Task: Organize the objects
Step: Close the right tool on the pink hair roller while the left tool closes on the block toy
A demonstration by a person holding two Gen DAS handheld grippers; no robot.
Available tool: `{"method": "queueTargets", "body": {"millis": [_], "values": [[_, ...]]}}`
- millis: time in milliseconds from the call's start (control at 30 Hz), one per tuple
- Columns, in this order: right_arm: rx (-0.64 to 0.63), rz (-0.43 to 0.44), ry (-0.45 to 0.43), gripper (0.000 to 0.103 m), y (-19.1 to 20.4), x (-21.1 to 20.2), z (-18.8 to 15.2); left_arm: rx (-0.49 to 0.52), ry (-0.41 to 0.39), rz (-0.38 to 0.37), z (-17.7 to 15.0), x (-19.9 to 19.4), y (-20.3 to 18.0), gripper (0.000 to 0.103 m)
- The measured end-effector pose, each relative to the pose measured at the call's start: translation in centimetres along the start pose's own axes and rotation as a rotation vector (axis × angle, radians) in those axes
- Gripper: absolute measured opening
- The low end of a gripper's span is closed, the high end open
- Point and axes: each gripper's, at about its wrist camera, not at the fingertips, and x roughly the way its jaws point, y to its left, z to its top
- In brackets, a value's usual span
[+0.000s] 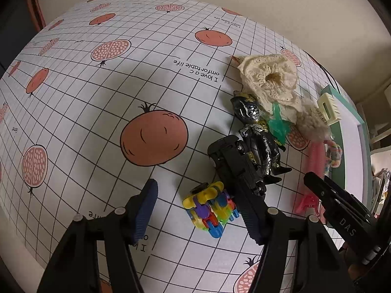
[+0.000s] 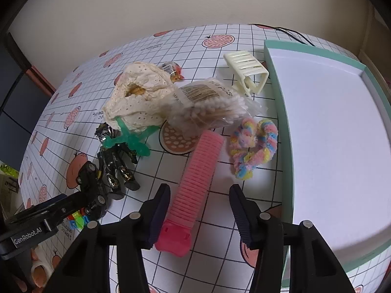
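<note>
My left gripper (image 1: 202,210) was spread wide over the bench (image 1: 102,112), its right finger hiding part of a black toy car (image 1: 234,161) and one edge of the multicoloured block toy (image 1: 210,210) between its fingers. Further right lay a black-and-gold figure (image 2: 114,163), its head half under a green plastic piece (image 2: 132,141) and a cream lace cloth (image 2: 139,97) whose contents I couldn't make out. My right gripper (image 2: 200,217) was also open, straddling a ribbed pink hair clip (image 2: 198,175), near a rainbow scrunchie (image 2: 254,146) and a white-lined box (image 2: 330,146) cut off at the frame edge.
</note>
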Motion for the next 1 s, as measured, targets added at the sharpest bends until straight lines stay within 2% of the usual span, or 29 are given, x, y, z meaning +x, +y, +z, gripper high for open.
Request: {"method": "queueTargets", "body": {"millis": [567, 767, 833, 1000], "values": [[-0.018, -0.011, -0.005, 0.052, 0.16, 0.0, -0.17, -0.017, 0.018, -0.02, -0.07, 0.71, -0.19, 0.065], [-0.017, -0.01, -0.004, 0.052, 0.19, -0.17, -0.34, -0.012, 0.022, -0.045, -0.15, 0.58, -0.41, 0.053], [-0.014, -0.004, -0.002, 0.052, -0.03, -0.22, -0.23, -0.002, 0.025, -0.041, -0.26, 0.63, -0.65, 0.046], [-0.006, 0.0, 0.001, 0.045, -0.44, -0.3, -0.44, -0.017, 0.041, -0.056, -0.35, 0.91, -0.61, 0.045]]}}
